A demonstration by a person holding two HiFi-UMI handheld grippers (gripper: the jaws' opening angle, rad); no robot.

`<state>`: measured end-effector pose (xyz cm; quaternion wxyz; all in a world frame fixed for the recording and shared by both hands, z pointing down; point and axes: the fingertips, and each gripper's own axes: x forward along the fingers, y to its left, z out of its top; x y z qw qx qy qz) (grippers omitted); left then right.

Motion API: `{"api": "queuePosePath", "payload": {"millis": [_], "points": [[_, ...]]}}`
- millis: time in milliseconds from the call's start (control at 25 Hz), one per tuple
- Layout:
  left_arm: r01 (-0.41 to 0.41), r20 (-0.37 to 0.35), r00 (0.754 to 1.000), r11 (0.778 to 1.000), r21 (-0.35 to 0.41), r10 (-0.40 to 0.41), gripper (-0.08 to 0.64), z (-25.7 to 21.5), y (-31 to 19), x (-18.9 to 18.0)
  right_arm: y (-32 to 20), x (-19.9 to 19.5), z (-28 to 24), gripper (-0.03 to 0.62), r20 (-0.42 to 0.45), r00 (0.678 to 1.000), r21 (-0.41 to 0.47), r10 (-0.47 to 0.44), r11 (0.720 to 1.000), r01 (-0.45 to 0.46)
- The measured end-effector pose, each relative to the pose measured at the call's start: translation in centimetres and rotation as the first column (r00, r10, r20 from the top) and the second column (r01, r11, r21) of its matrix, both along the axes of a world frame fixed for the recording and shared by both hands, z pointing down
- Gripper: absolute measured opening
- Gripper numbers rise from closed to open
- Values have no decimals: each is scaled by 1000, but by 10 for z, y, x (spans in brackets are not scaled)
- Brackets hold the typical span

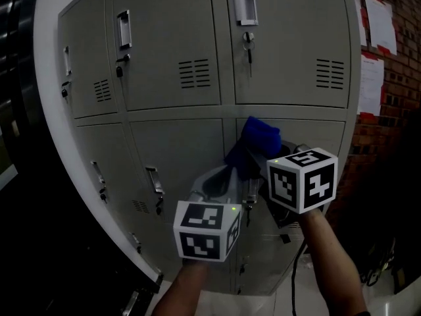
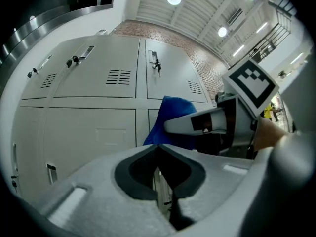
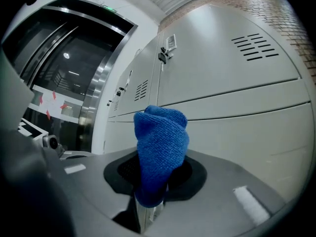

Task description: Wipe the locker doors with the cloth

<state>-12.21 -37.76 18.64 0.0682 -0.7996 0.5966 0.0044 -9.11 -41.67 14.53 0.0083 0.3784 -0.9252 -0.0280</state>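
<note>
Grey locker doors [image 1: 289, 45] fill the head view in two rows. A blue cloth [image 1: 255, 142] is bunched up against the top of the lower right door [image 1: 322, 133]. My right gripper [image 1: 266, 162] is shut on it. In the right gripper view the cloth [image 3: 160, 147] stands up out of the closed jaws of my right gripper [image 3: 152, 194], with the door [image 3: 256, 132] just to its right. My left gripper [image 1: 220, 184] is lower and to the left, shut with nothing in it. The left gripper view shows its own jaws [image 2: 159, 154] pressed together, the cloth [image 2: 170, 117] beyond them.
Handles [image 1: 243, 2] and keyed locks [image 1: 248, 45] stick out from the doors. A brick wall with papers [image 1: 378, 58] lies to the right. A dark metal-framed doorway [image 3: 64, 73] is at the lockers' left. A cable [image 1: 296, 268] hangs under my right arm.
</note>
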Motion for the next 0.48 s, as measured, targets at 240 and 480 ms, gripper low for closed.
{"api": "queuePosePath", "payload": {"millis": [240, 480], "points": [[-80, -4, 997, 997, -21, 79, 0, 6, -9, 47, -3, 50, 0, 86, 5, 997, -6, 74, 997, -74], [-137, 8, 991, 990, -31, 137, 0, 11, -12, 92, -5, 103, 4, 86, 12, 989, -16, 146, 989, -145]]}}
